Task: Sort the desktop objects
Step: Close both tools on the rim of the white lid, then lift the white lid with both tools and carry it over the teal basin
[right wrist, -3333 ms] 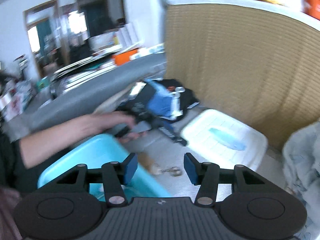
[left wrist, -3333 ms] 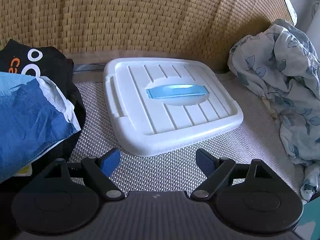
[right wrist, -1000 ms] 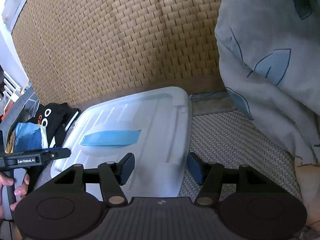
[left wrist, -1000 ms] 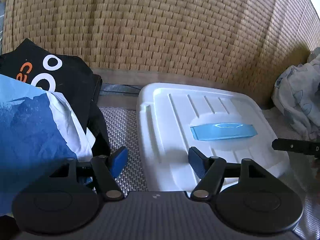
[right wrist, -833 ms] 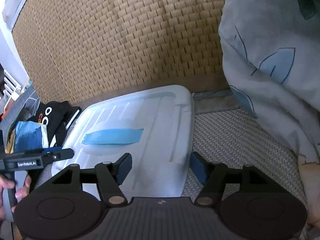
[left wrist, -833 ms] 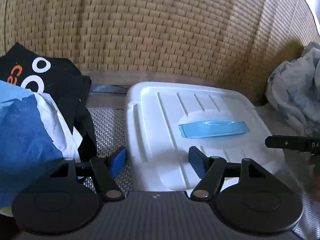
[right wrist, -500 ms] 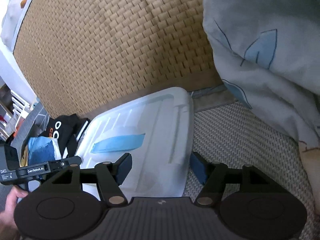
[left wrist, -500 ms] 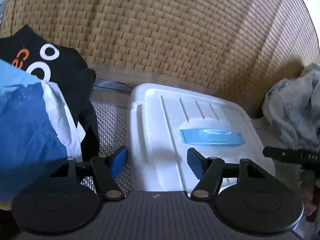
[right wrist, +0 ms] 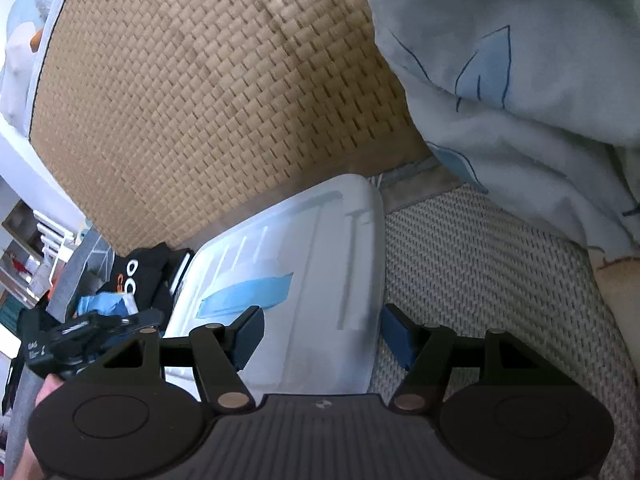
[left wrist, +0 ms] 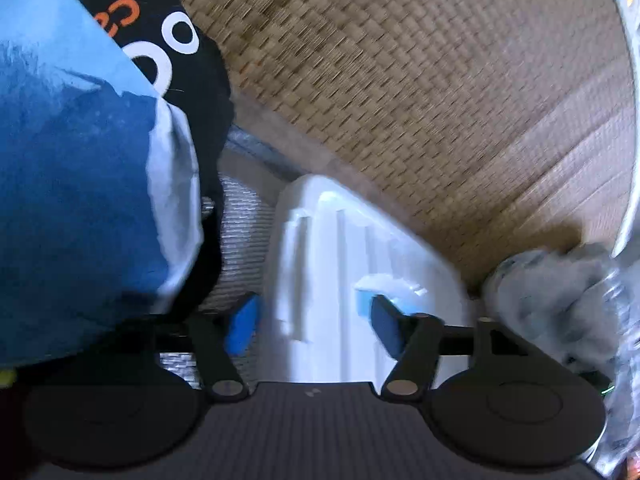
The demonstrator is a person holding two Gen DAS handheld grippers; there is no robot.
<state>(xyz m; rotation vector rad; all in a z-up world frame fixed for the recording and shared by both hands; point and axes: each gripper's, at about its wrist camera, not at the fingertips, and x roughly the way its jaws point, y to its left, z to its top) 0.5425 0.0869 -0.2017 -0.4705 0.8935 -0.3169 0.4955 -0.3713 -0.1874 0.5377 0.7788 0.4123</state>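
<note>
White lid [left wrist: 320,264] now straddled by your left gripper [left wrist: 314,322] at its left edge, right gripper [right wrist: 320,338] at its right edge, both spread wide, closer than before, lid flat on mat [right wrist: 480,264].

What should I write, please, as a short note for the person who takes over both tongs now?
Left tongs: open, empty, straddling the left edge of the white lid.
Right tongs: open, empty, straddling the lid's right edge.
The lid, with its blue handle, lies flat on the woven mat, between the black bag and the floral cloth.
Done: nothing gripped.
Left: close on both edges, lift.
</note>
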